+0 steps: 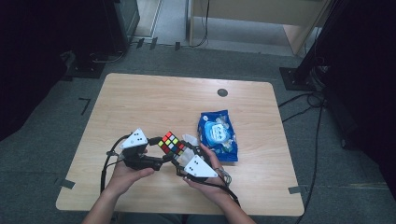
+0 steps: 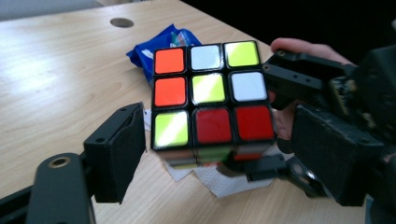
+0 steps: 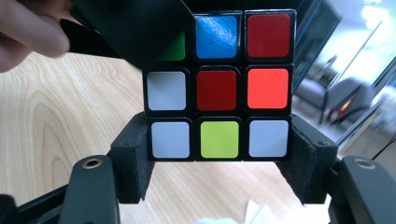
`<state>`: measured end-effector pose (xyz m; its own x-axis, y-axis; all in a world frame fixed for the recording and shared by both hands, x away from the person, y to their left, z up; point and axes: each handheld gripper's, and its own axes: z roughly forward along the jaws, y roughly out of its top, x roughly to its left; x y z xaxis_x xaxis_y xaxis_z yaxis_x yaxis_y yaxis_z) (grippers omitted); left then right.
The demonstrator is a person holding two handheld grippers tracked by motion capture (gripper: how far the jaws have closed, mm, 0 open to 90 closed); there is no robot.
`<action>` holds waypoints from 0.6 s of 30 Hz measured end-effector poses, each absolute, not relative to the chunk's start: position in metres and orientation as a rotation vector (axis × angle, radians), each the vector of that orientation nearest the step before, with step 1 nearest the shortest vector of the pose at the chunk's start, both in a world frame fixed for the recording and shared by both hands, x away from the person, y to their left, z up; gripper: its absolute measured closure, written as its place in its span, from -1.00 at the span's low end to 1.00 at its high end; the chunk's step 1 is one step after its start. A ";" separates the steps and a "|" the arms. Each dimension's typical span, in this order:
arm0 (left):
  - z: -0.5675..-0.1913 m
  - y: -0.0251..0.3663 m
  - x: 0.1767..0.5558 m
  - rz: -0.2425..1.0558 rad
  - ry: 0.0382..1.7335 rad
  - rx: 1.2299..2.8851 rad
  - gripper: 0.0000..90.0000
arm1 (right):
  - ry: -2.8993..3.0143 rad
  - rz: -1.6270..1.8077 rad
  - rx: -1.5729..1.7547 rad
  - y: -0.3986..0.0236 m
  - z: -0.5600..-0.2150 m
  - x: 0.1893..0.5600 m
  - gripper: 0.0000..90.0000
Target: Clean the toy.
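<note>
**Puzzle cube, mid-handling, held above table**

Black jaws of the right gripper [image 3: 219, 163] sit nearest the lens, pinching the bottom layer of the scrambled cube [image 3: 218, 88] from both sides. Cube location: raised over the near middle of the wooden table [image 1: 154, 98], between both hands. Left gripper [image 2: 205, 154]: jaws spread wide, one pad just beside the cube's lower corner, not pressing. Also present: blue snack packet [image 1: 217, 135], white tissue [image 2: 219, 179] beneath the cube. Step judged: regrip between layer turns. Next move calls for the left jaws to close squarely on a free layer before twisting.
</note>
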<state>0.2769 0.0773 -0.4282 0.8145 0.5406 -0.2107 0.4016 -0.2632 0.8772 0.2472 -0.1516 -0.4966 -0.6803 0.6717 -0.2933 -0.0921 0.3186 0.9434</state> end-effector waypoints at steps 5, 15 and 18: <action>-0.425 0.087 0.276 0.190 0.695 1.852 -0.64 | 1.911 1.450 0.599 -0.162 -0.495 0.253 -0.22; -0.450 0.076 0.270 0.412 0.766 1.800 -0.66 | 1.758 1.727 0.993 -0.180 -0.472 0.253 -0.23; -0.457 0.064 0.267 0.453 0.738 1.855 -0.66 | 1.737 1.774 0.978 -0.174 -0.459 0.245 -0.23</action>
